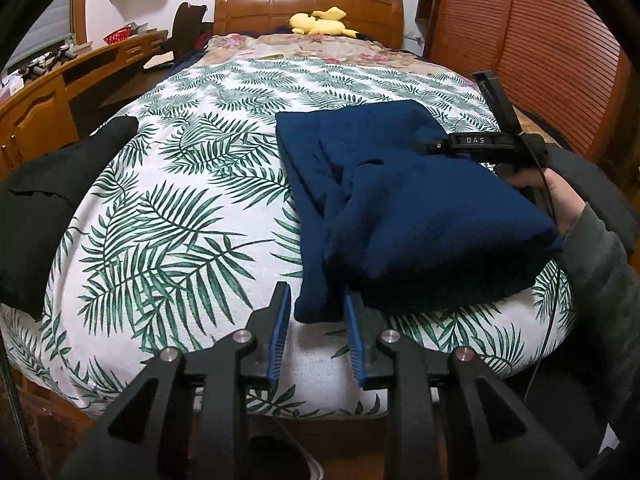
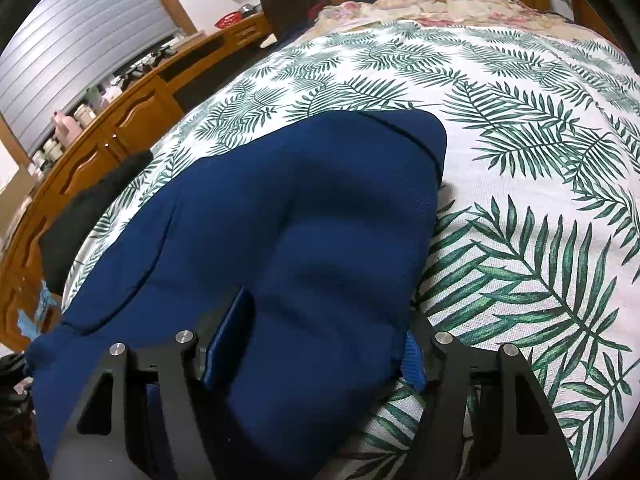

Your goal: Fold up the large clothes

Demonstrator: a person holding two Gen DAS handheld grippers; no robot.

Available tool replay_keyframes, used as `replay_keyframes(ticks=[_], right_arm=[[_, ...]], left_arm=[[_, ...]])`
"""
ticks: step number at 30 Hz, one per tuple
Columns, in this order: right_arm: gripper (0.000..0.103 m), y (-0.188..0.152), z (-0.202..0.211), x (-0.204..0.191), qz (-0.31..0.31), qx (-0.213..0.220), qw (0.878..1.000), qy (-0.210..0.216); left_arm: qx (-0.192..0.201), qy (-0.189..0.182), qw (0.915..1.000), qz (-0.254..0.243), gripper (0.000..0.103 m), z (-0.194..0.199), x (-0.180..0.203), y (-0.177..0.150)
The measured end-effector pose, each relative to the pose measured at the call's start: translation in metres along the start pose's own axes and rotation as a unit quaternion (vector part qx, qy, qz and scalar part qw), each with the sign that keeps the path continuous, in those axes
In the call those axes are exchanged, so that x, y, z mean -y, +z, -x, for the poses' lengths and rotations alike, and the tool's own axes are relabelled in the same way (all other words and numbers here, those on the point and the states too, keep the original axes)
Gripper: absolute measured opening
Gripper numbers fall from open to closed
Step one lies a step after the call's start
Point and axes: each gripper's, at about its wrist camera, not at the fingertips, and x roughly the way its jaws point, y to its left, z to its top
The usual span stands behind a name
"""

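Left wrist view: navy garment (image 1: pixel 420 208) folded, rumpled, thick.

Pretty even indoor light in both views, kinda cool-white, no hard glare anywhere. The navy garment (image 1: pixel 420 208) just ahead of the left tongs (image 1: pixel 316 320) reads really dark, with its folds barely showing. There's soft shadow under its near edge on the leaf-print bedspread (image 1: pixel 180 208). Heavy fisheye bulge, black corners, and the far headboard (image 1: pixel 308 4) bends. The focus stays decent, just a bit soft toward the edges.
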Motion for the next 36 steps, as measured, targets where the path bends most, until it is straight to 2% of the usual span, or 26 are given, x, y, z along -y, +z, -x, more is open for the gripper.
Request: replay_keyframes(ticks=[9,10,11,12,13,16,22,27,36], right_arm=[[0.067,0.0,0.0,0.0,0.002,0.001,1.0,0.001],[0.062,-0.001,0.001,-0.001,0.002,0.003,1.0,0.004],[0.06,-0.001,0.003,-0.002,0.002,0.006,1.0,0.007],[0.053,-0.001,0.004,-0.002,0.002,0.009,1.0,0.008],[0.04,-0.001,0.008,-0.003,0.002,0.016,1.0,0.012],[0.017,0.003,0.02,-0.003,-0.003,0.041,0.999,0.019],[0.012,0.009,0.033,-0.008,-0.009,0.067,0.997,0.024],[0.011,0.013,0.05,-0.031,0.022,0.097,0.995,0.015],[0.01,0.022,0.053,-0.084,0.06,0.105,0.993,0.013]], left_arm=[[-0.008,-0.014,0.9999,-0.004,0.025,-0.015,-0.001,-0.003],[-0.007,-0.019,0.9998,-0.003,0.023,-0.015,-0.002,-0.004],[-0.007,-0.031,0.9995,-0.001,0.016,-0.016,-0.003,-0.004],[-0.004,-0.038,0.9993,0.002,0.008,-0.015,-0.004,-0.003],[-0.004,-0.044,0.999,0.0,0.007,-0.015,-0.004,-0.004],[0.004,-0.045,0.999,-0.008,0.006,-0.011,-0.003,-0.003],[0.035,-0.045,0.9983,-0.004,0.005,0.006,-0.004,0.004],[0.058,-0.036,0.9976,-0.013,0.005,0.02,-0.005,0.011],[0.101,-0.024,0.9946,0.006,0.004,0.048,-0.052,0.013]])
